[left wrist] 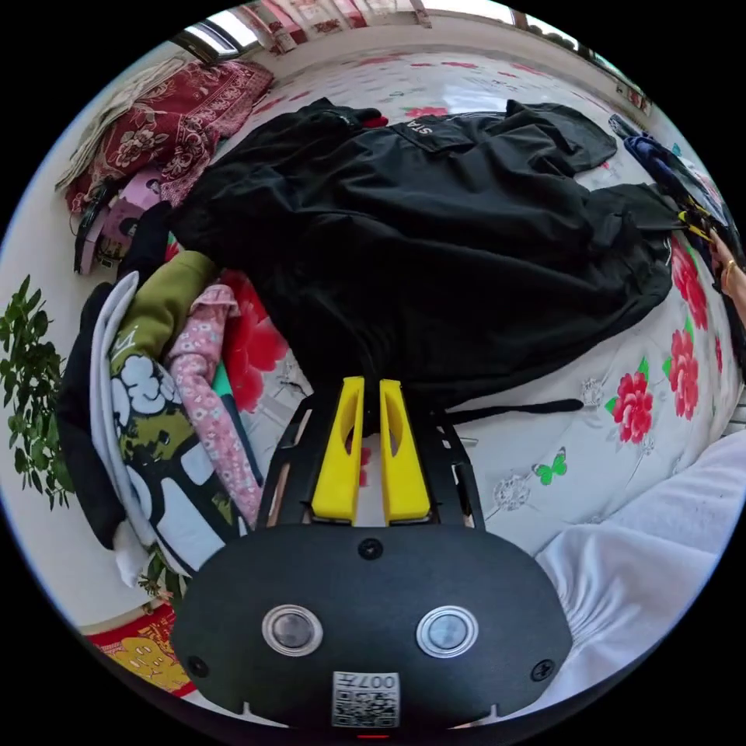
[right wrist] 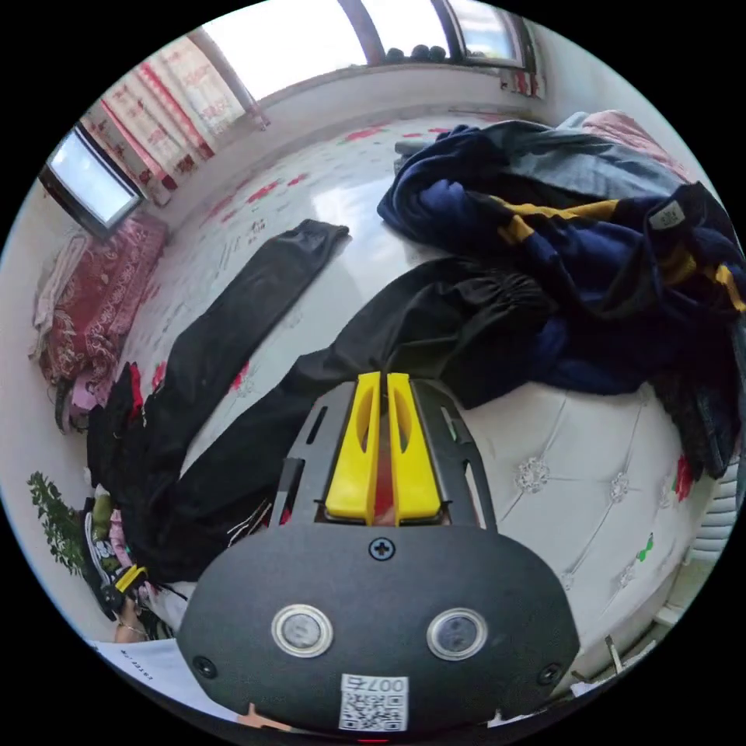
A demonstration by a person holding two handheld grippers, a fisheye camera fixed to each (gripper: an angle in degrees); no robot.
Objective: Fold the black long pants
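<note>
Flowered bed (left wrist: 544,435), centre frame: your left hand-held gripper (left wrist: 371,385) and right hand-held gripper (right wrist: 383,378) each clench the black long pants (left wrist: 435,256).

The black long pants (left wrist: 435,256) are looking like thin, matt woven cloth with a faint sheen on the creases, gathering into elastic ruching at the cuff just beyond the right gripper (right wrist: 381,381). Under them the bed cover (left wrist: 544,458) is showing as smooth, glossy, tufted material printed with flowers, catching the window light. Both grippers, the left gripper (left wrist: 371,385) included, are showing smooth yellow plastic jaws on matt black plastic housings, and beside the pants the navy garment pile (right wrist: 590,256) is looking like soft, dull knit cloth.
</note>
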